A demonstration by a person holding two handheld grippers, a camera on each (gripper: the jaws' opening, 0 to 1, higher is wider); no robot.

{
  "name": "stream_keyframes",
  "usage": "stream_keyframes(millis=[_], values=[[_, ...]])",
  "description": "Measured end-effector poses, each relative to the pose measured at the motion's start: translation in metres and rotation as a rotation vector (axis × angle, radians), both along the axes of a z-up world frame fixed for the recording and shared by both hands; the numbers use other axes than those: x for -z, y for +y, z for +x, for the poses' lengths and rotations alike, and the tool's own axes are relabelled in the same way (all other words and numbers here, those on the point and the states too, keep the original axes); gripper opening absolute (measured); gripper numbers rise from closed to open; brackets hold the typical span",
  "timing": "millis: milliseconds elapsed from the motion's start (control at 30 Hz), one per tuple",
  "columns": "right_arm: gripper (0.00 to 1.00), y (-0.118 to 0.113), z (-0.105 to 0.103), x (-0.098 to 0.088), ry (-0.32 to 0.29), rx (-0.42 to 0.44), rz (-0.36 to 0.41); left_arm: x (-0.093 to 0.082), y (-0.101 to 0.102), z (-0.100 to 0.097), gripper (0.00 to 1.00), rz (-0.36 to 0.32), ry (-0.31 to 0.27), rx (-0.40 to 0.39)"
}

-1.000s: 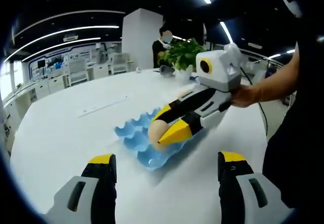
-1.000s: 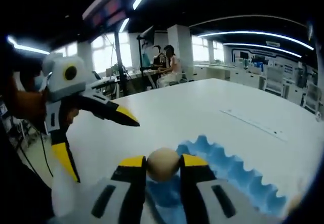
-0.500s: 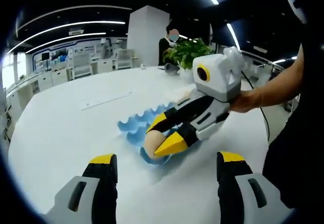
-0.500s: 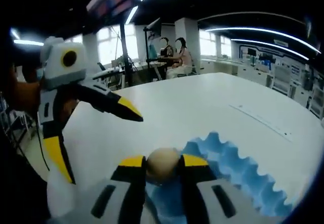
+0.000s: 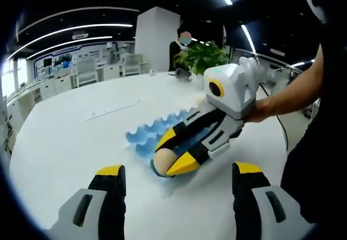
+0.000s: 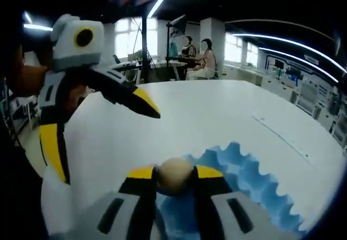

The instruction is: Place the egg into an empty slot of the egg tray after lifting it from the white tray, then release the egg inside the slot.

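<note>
A beige egg sits pinched between the yellow tips of my right gripper, just above the near end of the blue egg tray. In the left gripper view the same egg is held by the right gripper over the near corner of the blue tray, with a person's hand behind it. My left gripper stands open near the bottom, with bare table between its fingers. It also shows at the left of the right gripper view as the left gripper, open.
The tray lies on a large white round table. A potted green plant stands at the table's far side. A thin white strip lies on the table beyond the tray. People sit at desks in the background.
The right gripper has carried the egg lower and toward the near end of the blue tray. The left gripper has stayed open and about where it was.
</note>
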State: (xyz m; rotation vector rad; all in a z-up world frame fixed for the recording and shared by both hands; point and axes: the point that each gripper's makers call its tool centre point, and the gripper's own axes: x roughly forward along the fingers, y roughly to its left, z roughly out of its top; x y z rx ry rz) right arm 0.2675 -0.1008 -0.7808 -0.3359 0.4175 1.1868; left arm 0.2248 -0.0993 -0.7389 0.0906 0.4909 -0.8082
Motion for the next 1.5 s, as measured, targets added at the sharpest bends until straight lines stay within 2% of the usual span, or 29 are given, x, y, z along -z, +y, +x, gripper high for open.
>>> stream_keyframes(millis=[233, 333, 567, 667, 733, 967, 1033, 1200, 1233, 1300, 1367, 1433, 1500], values=[[0.27, 0.000, -0.001, 0.000, -0.028, -0.020, -0.007, -0.001, 0.002, 0.001, 0.82, 0.000, -0.005, -0.005], [0.28, 0.000, -0.003, 0.001, -0.102, -0.070, -0.032, -0.002, 0.003, 0.001, 0.82, 0.003, -0.007, -0.004], [0.31, -0.008, -0.005, -0.004, -0.056, -0.015, 0.015, -0.004, 0.004, 0.000, 0.82, 0.006, -0.010, -0.004], [0.29, -0.018, -0.007, -0.008, -0.053, 0.017, 0.022, -0.005, 0.003, 0.000, 0.82, 0.005, -0.013, -0.002], [0.29, -0.026, -0.006, -0.013, -0.046, 0.061, 0.063, -0.006, 0.003, -0.001, 0.82, 0.004, -0.014, 0.000], [0.29, -0.055, -0.005, -0.014, -0.020, 0.151, 0.086, -0.005, -0.003, -0.003, 0.82, 0.009, -0.014, 0.020], [0.29, -0.064, -0.003, -0.019, -0.016, 0.193, 0.107, -0.006, -0.004, -0.003, 0.82, 0.009, -0.017, 0.022], [0.29, -0.097, 0.004, -0.034, -0.079, 0.294, 0.124, -0.006, -0.007, -0.003, 0.82, 0.006, -0.017, 0.027], [0.29, -0.114, 0.005, -0.037, -0.085, 0.343, 0.129, -0.006, -0.008, -0.003, 0.82, 0.007, -0.016, 0.028], [0.29, -0.127, 0.006, -0.039, -0.092, 0.378, 0.133, -0.006, -0.008, -0.003, 0.82, 0.007, -0.015, 0.029], [0.29, -0.159, 0.009, -0.040, -0.092, 0.471, 0.131, -0.006, -0.010, -0.004, 0.82, 0.004, -0.017, 0.031], [0.29, -0.178, 0.010, -0.039, -0.087, 0.525, 0.140, -0.006, -0.010, -0.004, 0.82, 0.008, -0.020, 0.034], [0.29, -0.206, 0.013, -0.037, -0.097, 0.610, 0.126, -0.006, -0.011, -0.004, 0.82, 0.006, -0.020, 0.035]])
